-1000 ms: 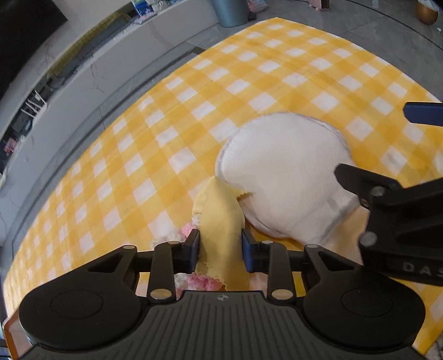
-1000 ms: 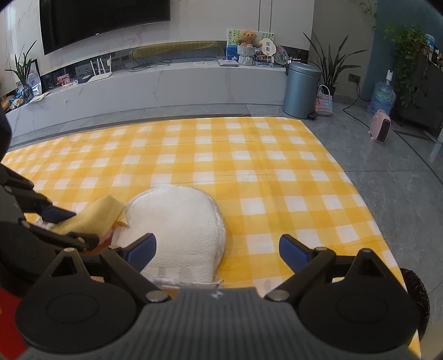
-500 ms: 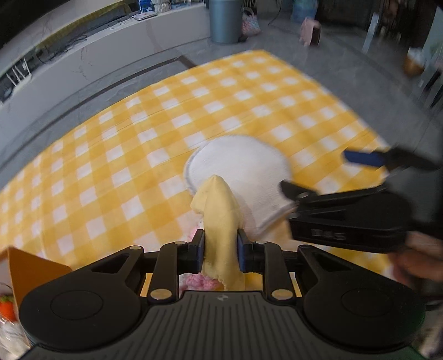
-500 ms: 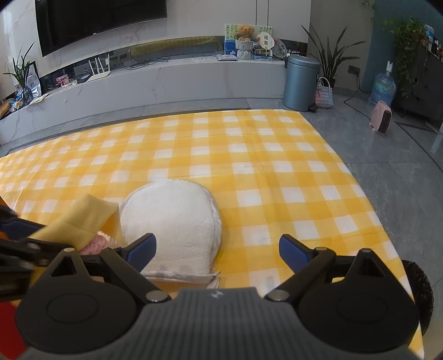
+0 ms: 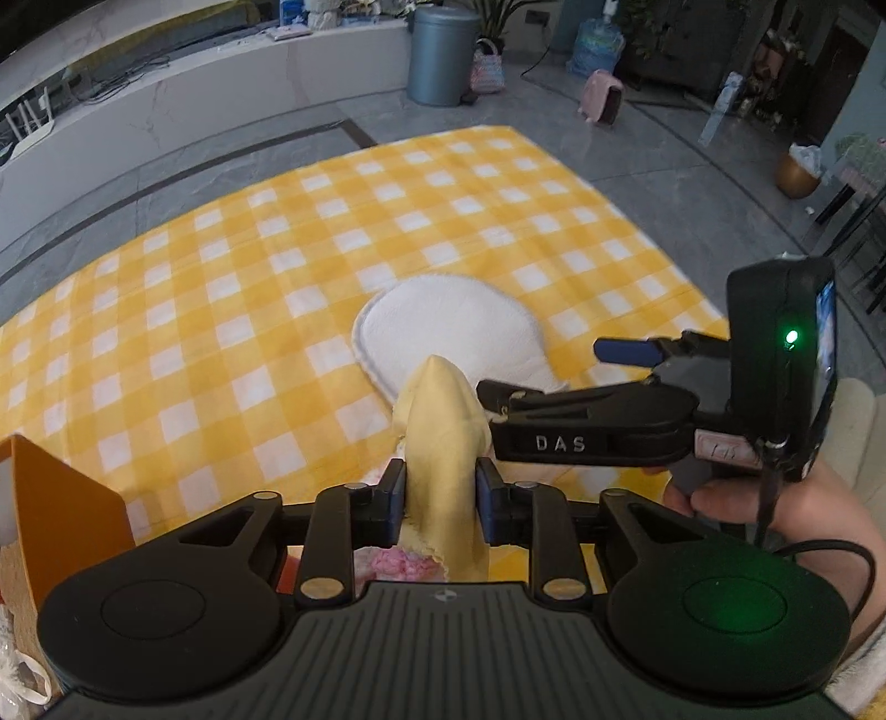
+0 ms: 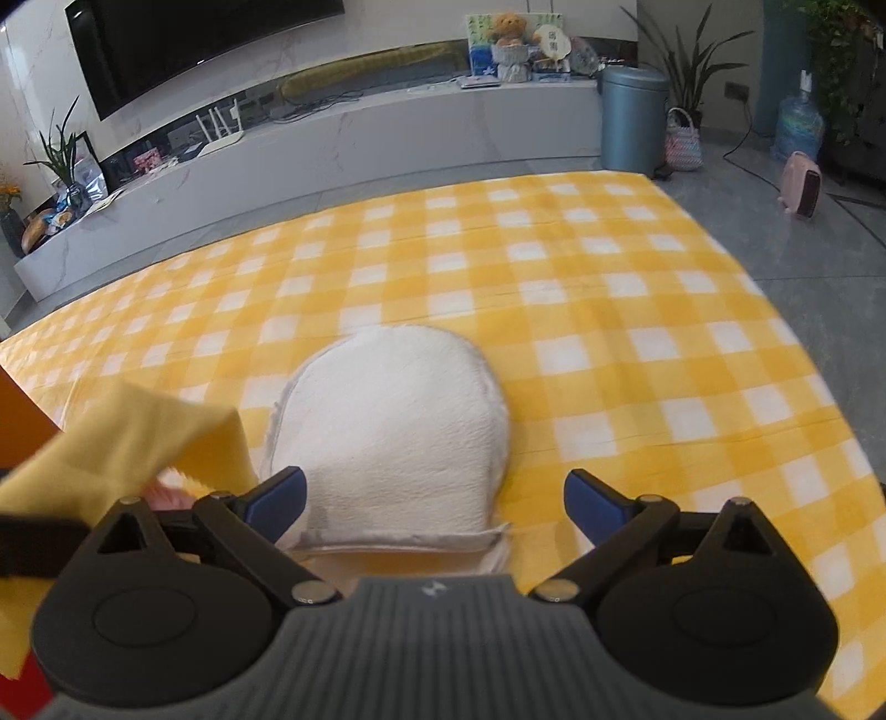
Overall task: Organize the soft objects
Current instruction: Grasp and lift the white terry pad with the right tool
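My left gripper (image 5: 441,501) pinches a yellow cloth (image 5: 443,443) that stands up between its pads; the jaws are opening slightly with the cloth still between them. A pink fluffy item (image 5: 404,562) shows under the cloth. A white fluffy mitt (image 5: 448,327) lies flat on the yellow checked blanket (image 5: 277,277). My right gripper (image 6: 434,498) hangs open above the mitt (image 6: 393,426), near its cuff, with nothing in it. In the right wrist view the yellow cloth (image 6: 127,448) is at the left. The left wrist view has the right gripper (image 5: 559,371) at the right.
An orange box (image 5: 61,498) stands at the left edge of the blanket. A person's hand (image 5: 775,509) holds the right gripper. Beyond the blanket are grey floor, a blue-grey bin (image 5: 443,52), a pink heater (image 5: 601,99) and a long white bench (image 6: 332,144).
My left gripper rose and tilted with the yellow cloth, so the mitt looks smaller and farther. The cloth has lifted higher in the right wrist view. The right gripper stayed put, open.
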`<state>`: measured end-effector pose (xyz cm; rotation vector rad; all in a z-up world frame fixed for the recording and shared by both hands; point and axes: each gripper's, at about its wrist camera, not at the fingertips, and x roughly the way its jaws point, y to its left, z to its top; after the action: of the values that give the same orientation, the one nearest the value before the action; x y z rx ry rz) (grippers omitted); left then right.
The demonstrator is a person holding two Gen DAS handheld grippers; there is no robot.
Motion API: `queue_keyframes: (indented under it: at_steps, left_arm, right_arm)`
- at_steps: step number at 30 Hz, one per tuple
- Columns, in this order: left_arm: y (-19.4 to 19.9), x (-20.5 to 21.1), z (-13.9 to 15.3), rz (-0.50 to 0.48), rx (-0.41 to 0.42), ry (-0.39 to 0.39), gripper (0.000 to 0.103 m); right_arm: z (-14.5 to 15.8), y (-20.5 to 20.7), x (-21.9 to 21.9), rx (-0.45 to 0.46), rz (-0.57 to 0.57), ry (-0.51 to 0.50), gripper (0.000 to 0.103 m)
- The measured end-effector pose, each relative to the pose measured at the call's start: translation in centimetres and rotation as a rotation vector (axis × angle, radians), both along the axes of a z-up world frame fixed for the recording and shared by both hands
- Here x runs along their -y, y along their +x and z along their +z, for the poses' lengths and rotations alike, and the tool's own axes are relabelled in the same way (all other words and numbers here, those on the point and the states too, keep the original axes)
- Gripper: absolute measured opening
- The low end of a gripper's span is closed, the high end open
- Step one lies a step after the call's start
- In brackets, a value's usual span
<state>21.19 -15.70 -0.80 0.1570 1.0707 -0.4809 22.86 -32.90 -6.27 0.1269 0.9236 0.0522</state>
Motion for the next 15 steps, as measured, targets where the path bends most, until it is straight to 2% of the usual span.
queue_keyframes:
  at_steps: [2, 5, 6, 7, 8, 10, 12, 14, 15]
  left_arm:
    - [0.0, 0.0, -0.5, 0.016, 0.017, 0.011, 0.031]
    - [-0.3, -0.2, -0.4, 0.019, 0.033, 0.003, 0.031]
    - [-0.3, -0.2, -0.4, 0.012, 0.036, 0.005, 0.021]
    - [-0.5, -0.2, -0.4, 0.000, 0.039, 0.009, 0.002]
    - [-0.5, -0.2, -0.4, -0.010, 0.040, 0.015, 0.002]
    - [-0.8, -0.1, -0.3, -0.020, 0.047, 0.016, 0.002]
    - [-1.0, -0.1, -0.4, -0.031, 0.043, 0.016, 0.001]
    - [-1.1, -0.1, -0.5, -0.025, 0.035, 0.016, 0.001]
    - [-1.2, -0.2, -0.5, -0.022, 0.032, 0.013, 0.001]
  right_arm:
    - [-0.8, 0.4, -0.2, 0.013, 0.007, 0.005, 0.099]
    - [-2.3, 1.2, -0.4, -0.040, 0.012, -0.004, 0.097]
    - [-2.5, 1.3, -0.2, -0.045, 0.011, 0.014, 0.094]
    - [-2.5, 1.2, 0.0, -0.043, 0.014, 0.039, 0.086]
    - [-2.3, 1.1, 0.2, -0.035, 0.017, 0.052, 0.067]
    - [-1.7, 0.9, 0.5, -0.037, 0.009, 0.067, 0.049]
    - [-1.5, 0.7, 0.9, -0.047, 0.004, 0.109, 0.040]
    - [-1.2, 0.5, 1.1, -0.065, 0.019, 0.130, 0.014]
    - [-0.9, 0.4, 1.0, -0.071, 0.026, 0.123, 0.014]
